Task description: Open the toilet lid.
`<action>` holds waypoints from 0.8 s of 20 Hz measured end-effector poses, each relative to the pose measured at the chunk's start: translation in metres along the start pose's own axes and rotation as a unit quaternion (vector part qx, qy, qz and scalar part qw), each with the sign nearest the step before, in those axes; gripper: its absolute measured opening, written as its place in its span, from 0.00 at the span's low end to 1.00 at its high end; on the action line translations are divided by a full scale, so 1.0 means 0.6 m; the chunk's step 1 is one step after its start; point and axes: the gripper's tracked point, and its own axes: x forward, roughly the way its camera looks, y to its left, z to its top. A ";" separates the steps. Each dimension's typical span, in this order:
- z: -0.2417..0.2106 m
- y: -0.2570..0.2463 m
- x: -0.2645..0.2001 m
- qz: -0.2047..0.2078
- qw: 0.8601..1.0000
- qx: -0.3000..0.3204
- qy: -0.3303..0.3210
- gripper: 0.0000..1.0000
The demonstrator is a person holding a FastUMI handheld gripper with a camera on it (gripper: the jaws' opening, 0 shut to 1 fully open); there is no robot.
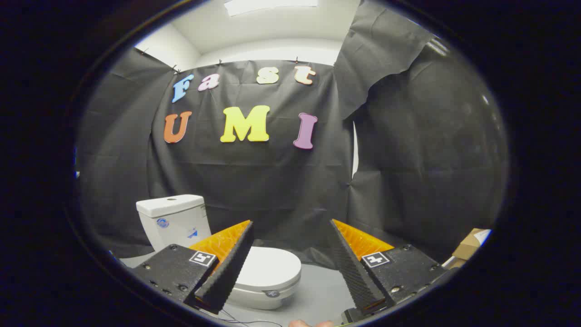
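Hand-held gripper (pixel 290 245) spread wide with nothing between the fingers, presumably readied to take the lid's front edge. Just under the fingers, a sliver of a fingertip (pixel 305 323), probably of the holding hand, though too little to be sure. Just beyond and partly behind the left finger, white toilet lid (pixel 268 269) lying flat and closed on the bowl (pixel 258 297), front lip facing the gripper and free to be hooked from beneath. Behind it, cistern (pixel 174 220) upright against the black cloth wall (pixel 254 181), a backstop for the raised lid. Off beyond the right finger, a cardboard box (pixel 470 247) on the grey floor (pixel 317 290).
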 end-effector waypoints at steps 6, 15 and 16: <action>-0.002 0.004 0.003 0.004 1.000 -0.001 -0.001 1.00; 0.000 0.008 0.005 0.004 1.000 -0.003 -0.003 1.00; 0.000 0.010 0.004 0.004 1.000 -0.002 -0.005 1.00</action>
